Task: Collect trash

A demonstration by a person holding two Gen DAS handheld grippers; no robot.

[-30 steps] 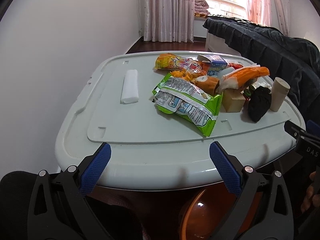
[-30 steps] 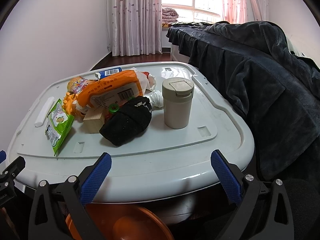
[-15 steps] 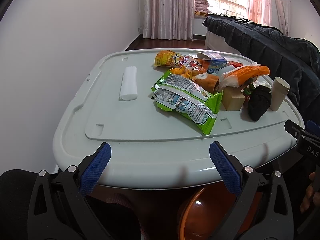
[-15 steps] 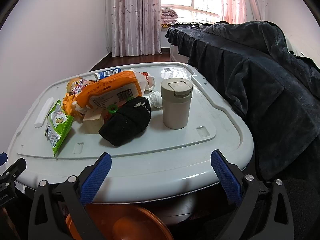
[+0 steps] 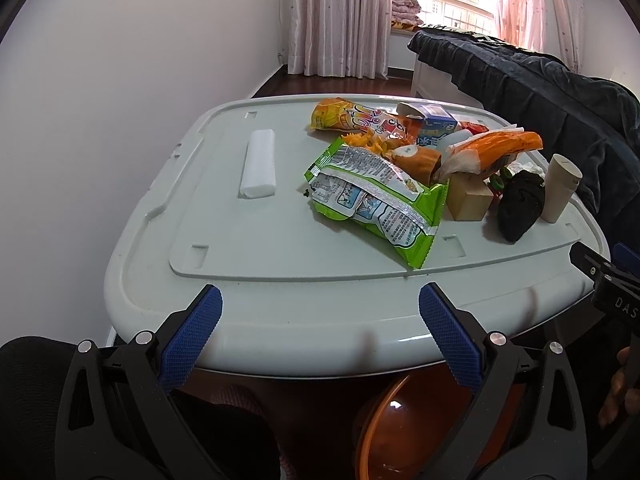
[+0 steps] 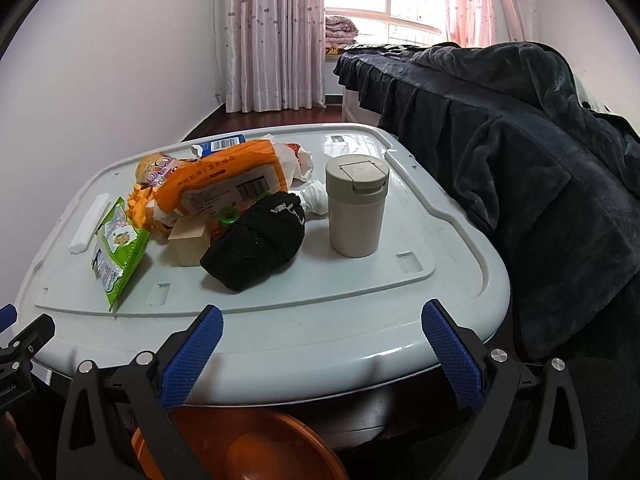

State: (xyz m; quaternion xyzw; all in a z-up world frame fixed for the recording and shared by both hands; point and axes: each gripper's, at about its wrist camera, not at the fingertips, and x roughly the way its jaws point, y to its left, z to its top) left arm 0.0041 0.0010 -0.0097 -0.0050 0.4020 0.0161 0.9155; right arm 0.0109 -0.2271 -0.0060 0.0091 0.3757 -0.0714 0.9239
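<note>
The left gripper (image 5: 320, 332) is held spread wide and empty at the near rim of the grey lid (image 5: 248, 240), with the green snack bag (image 5: 376, 204) lying ahead of it and slightly right, well apart from its fingertips. The right gripper (image 6: 320, 336) is likewise spread and empty at the same rim. The black cloth (image 6: 256, 246) and beige cup (image 6: 356, 206) are seen ahead of it on the lid, and an orange basin (image 6: 240, 444) is seen below.
</note>
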